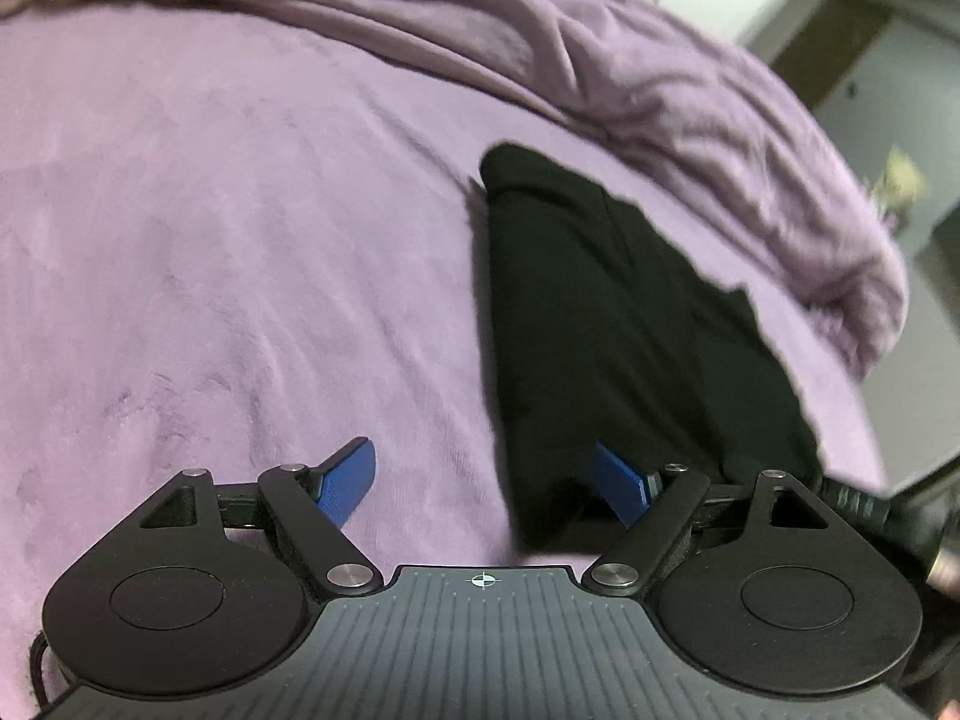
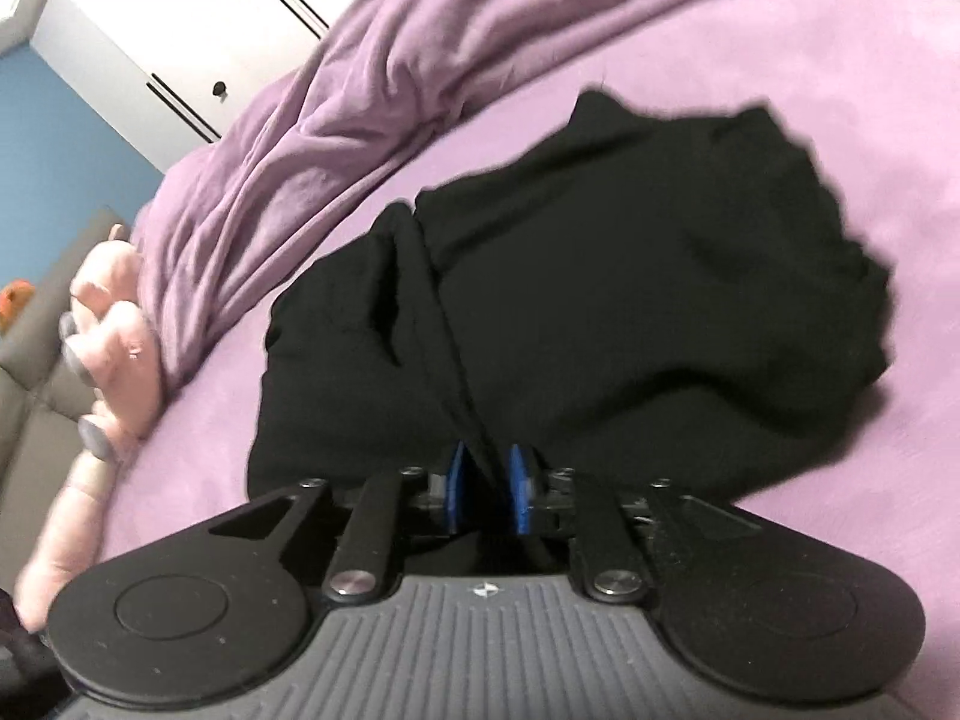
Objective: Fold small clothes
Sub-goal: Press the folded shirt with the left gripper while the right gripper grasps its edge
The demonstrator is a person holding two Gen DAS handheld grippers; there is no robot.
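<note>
surface: bed (image 1: 180,210), purple cover | on it: black garment (image 1: 600,312); bunched purple blanket (image 1: 600,60)

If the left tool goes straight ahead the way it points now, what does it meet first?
Most likely the purple blanket. The left tool stands open, and only its right-hand finger overlaps the edge of the black garment, so that finger might brush it first. Depth is unclear here.
</note>
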